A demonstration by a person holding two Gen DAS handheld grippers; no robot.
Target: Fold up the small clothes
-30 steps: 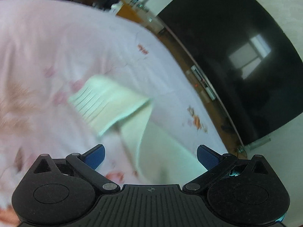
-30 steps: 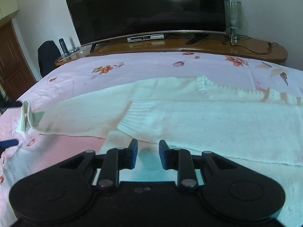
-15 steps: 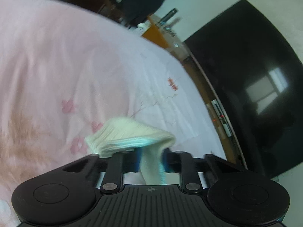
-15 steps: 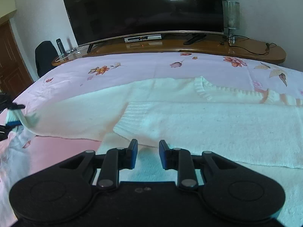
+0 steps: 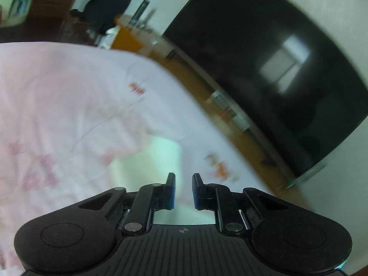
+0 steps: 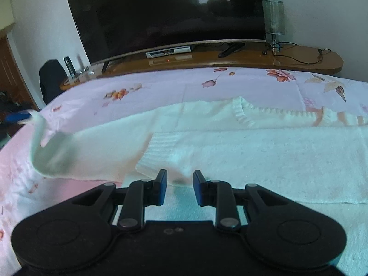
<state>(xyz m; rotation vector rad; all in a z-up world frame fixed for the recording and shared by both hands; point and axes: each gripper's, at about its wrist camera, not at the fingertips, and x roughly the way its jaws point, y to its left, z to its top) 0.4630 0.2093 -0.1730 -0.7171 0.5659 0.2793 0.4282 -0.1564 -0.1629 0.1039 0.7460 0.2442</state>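
A cream knit sweater (image 6: 253, 156) lies flat on the pink floral bedsheet (image 6: 184, 87). One ribbed cuff (image 6: 161, 147) is folded across its body. At the far left, the other sleeve (image 6: 69, 151) rises off the bed to the blue pads of my left gripper (image 6: 18, 117), which is shut on its end. In the blurred left wrist view, that sleeve (image 5: 147, 163) hangs down past the narrow jaws of my left gripper (image 5: 182, 178). My right gripper (image 6: 179, 176) hovers low over the near part of the sweater. Its jaws stand a little apart with nothing pinched between them.
Past the far edge of the bed runs a long wooden console (image 6: 253, 57) with a large dark TV (image 6: 172, 11), a set-top box, a remote and a glass lamp (image 6: 273, 18). A black chair (image 6: 50, 78) stands at the far left corner.
My left gripper went from wide open over the sleeve cuff to shut on it, then rose, lifting the sleeve end off the bed. The right gripper stayed put.
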